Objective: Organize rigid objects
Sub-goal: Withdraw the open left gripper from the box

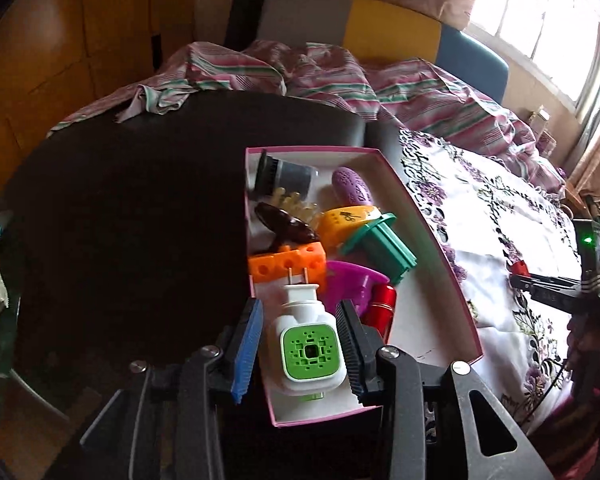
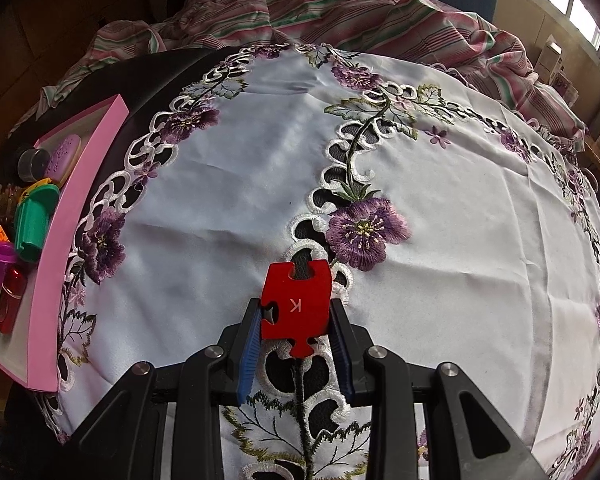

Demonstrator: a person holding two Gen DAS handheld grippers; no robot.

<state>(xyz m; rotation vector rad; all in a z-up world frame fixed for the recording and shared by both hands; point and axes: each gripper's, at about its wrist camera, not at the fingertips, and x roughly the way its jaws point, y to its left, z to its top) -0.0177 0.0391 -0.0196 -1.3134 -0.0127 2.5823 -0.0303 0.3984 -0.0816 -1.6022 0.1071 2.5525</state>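
Observation:
A pink box holds several small rigid objects. My left gripper is open over its near end, with gaps on both sides of a white plug-in device with a green grille that lies in the box between the fingers. My right gripper is shut on a red puzzle piece marked K, just above the white embroidered cloth. The box also shows at the left of the right wrist view. The right gripper with its red piece shows at the right edge of the left wrist view.
In the box lie an orange block, a green holder, a purple oval, a red tube, a magenta piece and a dark cup. A dark tabletop lies left of the box. Striped bedding is behind.

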